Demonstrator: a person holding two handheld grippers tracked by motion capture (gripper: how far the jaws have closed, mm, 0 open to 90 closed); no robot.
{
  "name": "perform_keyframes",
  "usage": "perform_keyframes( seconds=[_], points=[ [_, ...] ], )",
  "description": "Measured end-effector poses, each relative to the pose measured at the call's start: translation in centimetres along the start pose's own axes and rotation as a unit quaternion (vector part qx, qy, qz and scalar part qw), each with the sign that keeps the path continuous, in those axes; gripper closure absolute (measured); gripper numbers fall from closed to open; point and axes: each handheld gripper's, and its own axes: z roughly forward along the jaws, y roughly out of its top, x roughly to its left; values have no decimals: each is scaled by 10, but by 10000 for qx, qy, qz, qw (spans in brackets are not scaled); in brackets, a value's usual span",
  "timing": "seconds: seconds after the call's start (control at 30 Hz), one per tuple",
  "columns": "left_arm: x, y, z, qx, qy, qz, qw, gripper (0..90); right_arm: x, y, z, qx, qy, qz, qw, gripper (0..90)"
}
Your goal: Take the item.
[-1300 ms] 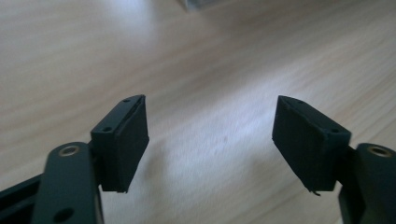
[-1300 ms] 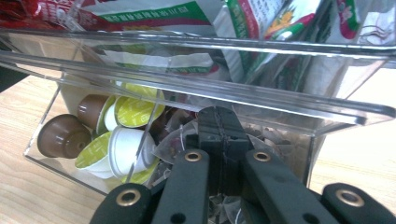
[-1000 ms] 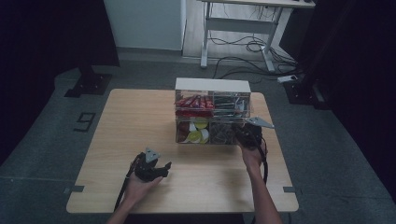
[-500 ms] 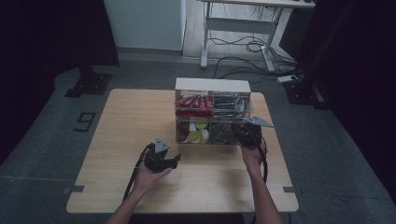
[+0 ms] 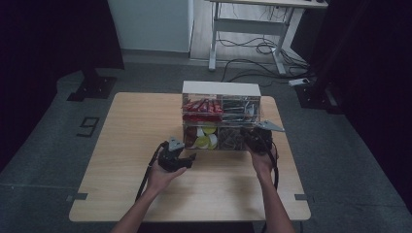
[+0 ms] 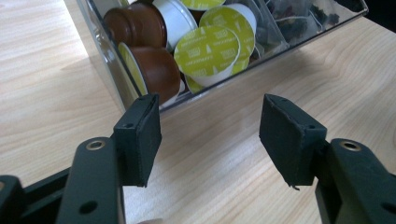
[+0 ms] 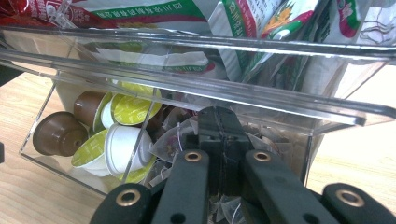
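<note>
A clear organiser box point(image 5: 221, 89) stands at the back of the wooden table point(image 5: 131, 126). Its lower left bin holds coffee capsules point(image 6: 208, 49) with yellow-green lids, some brown and some white. Just in front of that bin, my left gripper point(image 6: 210, 126) hovers above the table. Its jaws are open and have just been closing, with nothing between them. My right gripper point(image 7: 217, 119) is shut, its tips against the clear front of the lower right bin of tea bags point(image 7: 177, 135). Whether it pinches the clear wall I cannot tell.
The upper bins hold red sachets point(image 5: 201, 106) and green-and-white packets point(image 7: 243, 28). Bare tabletop lies in front of and to the left of the box. A desk frame and cables point(image 5: 252, 48) stand on the floor behind the table.
My left gripper has risen and moved forward and to the right, closer to the capsule bin, and its jaws have narrowed a little. The right gripper has stayed at the box.
</note>
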Motion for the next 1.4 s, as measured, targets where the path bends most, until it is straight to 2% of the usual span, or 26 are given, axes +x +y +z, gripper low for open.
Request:
perform_keyframes(
  seconds=[0.43,0.67,0.87,1.17,1.23,1.4],
  points=[
    [-9,16,16,-98,9,86,9999,400,0,1,0,8,10,-5,10000,891],
    [-3,15,18,-109,159,74,9998,410,0,0,0,5,18,-4,10000,891],
    [-5,17,21,-139,136,88,9998,419,0,0,0,3,16,-1,10000,892],
    [-3,18,27,-97,388,51,9992,427,0,1,0,3,19,-3,10000,892],
    [-1,17,28,-126,396,-17,9991,437,1,1,0,5,12,-6,10000,892],
    [2,16,27,-173,405,13,9990,485,1,1,0,8,4,-16,10000,892]
  ],
)
